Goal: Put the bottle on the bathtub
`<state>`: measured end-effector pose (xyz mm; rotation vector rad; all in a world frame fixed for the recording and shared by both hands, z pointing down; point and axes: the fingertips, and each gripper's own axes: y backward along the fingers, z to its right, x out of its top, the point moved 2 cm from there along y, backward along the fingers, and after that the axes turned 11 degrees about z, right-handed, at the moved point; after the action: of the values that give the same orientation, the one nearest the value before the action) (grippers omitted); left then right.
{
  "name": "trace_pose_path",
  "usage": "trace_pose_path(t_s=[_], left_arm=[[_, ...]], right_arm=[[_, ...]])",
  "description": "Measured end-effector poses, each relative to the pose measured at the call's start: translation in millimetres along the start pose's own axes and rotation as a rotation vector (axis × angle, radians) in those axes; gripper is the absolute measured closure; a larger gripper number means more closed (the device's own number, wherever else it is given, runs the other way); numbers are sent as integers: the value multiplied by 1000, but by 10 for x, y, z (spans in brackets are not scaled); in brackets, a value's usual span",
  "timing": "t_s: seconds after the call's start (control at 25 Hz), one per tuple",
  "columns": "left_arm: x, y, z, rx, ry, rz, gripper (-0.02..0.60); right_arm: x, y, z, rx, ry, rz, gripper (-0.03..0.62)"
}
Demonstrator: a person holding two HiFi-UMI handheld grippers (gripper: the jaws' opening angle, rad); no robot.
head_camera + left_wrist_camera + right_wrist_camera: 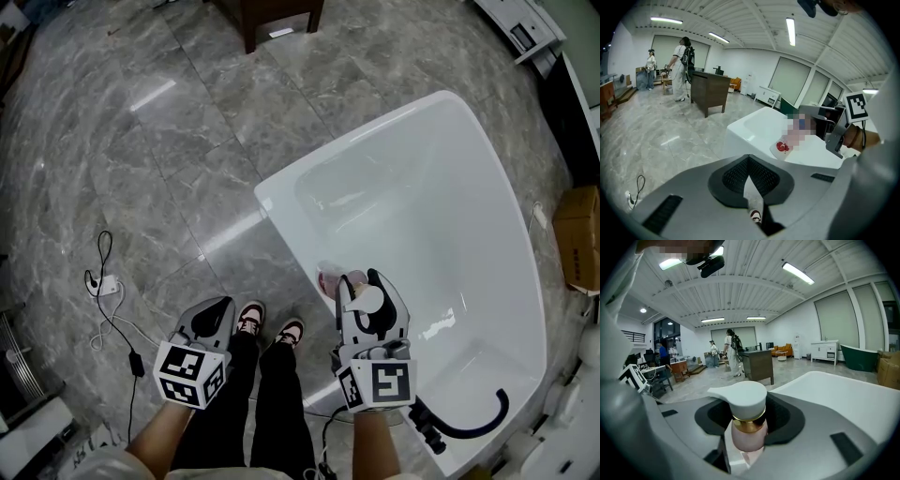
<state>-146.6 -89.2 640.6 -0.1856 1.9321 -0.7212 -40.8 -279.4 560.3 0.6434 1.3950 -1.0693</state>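
The fingers (731, 176) of the left gripper (749, 161) are pressed together at their tips with nothing between them. Only a thin wedge of floor and a shoe shows through behind the tips. In the head view the left gripper (216, 317) hangs over the grey marble floor (141, 187), well apart from the bathtub (281, 192). To its left a black cable (108, 309) and a small white plug lie on the floor. Just right of it are the person's two shoes (250, 317), side by side near the tub's outer wall.

The white bathtub fills the right half of the head view.

The fingers (787, 420) of the right gripper (747, 418) pinch the bottle (749, 432) by its upper part, one pad on each side. The bottle is pink, with a gold collar and a white pump cap, and it stands upright between them. Seen from above, the right gripper (366, 295) holds the bottle (330, 279) over the tub's near left rim. Whether its base touches the rim I cannot tell.

Further right a black curved spout (478, 422) rises at the tub's near end, and a cardboard box (577, 234) sits on the floor beyond the far side.
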Motion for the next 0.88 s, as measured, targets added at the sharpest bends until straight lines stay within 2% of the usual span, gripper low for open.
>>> trace_pose_path(t_s=[0.88], left_arm=[[-40,83,-26,-1,4,5,578]], right_arm=[[-52,-14,-176,5,82,7,393]])
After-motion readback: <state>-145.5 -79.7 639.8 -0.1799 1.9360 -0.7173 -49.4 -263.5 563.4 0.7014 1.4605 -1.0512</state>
